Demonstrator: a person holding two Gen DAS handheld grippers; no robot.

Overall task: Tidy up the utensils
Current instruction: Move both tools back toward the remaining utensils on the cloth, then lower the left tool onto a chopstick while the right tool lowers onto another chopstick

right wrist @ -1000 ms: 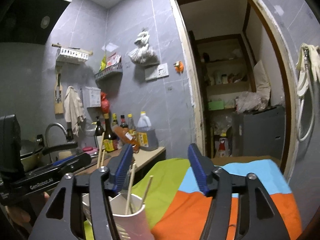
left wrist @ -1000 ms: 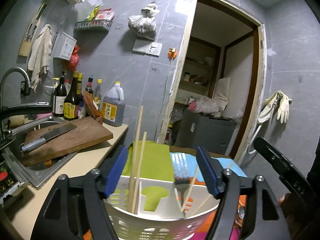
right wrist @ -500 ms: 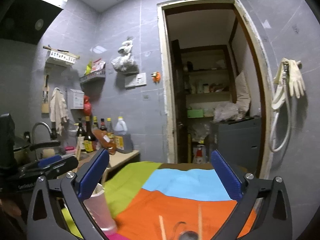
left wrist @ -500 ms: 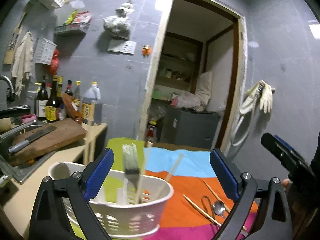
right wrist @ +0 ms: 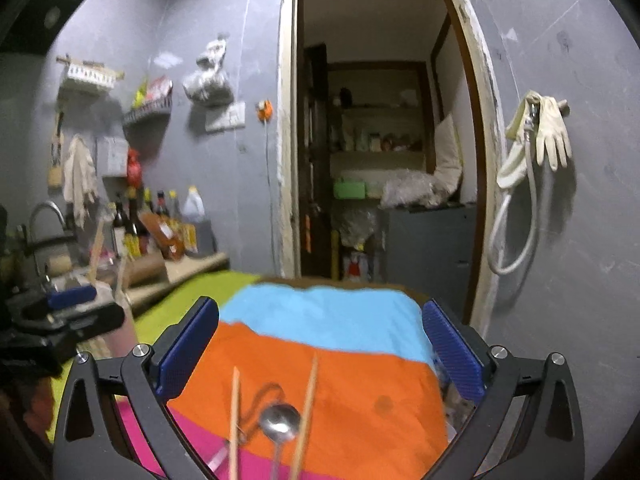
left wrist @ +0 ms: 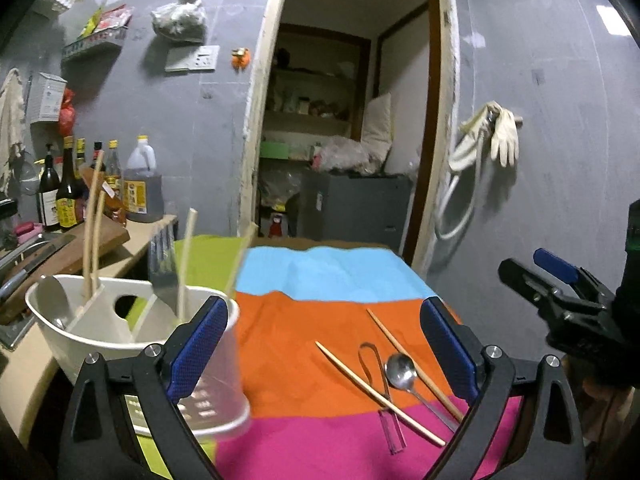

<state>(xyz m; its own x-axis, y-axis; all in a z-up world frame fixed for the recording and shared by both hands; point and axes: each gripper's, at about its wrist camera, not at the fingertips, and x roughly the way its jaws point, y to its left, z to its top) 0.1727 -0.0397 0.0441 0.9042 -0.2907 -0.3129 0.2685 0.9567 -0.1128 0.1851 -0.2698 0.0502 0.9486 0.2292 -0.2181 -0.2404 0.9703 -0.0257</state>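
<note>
Both claws stand wide apart with nothing between their pads: the right gripper [right wrist: 320,354] hangs over the loose utensils, and the left gripper [left wrist: 322,354] hovers beside the holder, its left pad in front of a clear measuring cup [left wrist: 218,396].

Largest in the scene is the striped cloth [left wrist: 328,280] that covers the table, running green, blue, orange and pink. At its near left stands the white utensil holder [left wrist: 76,332], already carrying chopsticks, a fork and a pale spoon in its compartments. Near the right, across the orange and pink bands, lie the pieces still to sort: two wooden chopsticks [left wrist: 380,392], a metal spoon [left wrist: 400,372] between them, and a clear pair of tongs [left wrist: 376,384] whose loop lies under the nearer stick.

The step in hand looks like a pick by the right gripper, since the spoon bowl [right wrist: 280,424] sits almost centred between its pads. To do it well, lower straight down and take one piece only. The sticks and spoon lie close and partly crossed, so a broad closing would likely drag a neighbour along. Gripping the spoon across its thin handle, rather than its rounded bowl, should hold more surely. The cloth may bunch under the pads, so closing just above it seems wise. Meanwhile the left gripper could steady the holder.
</note>
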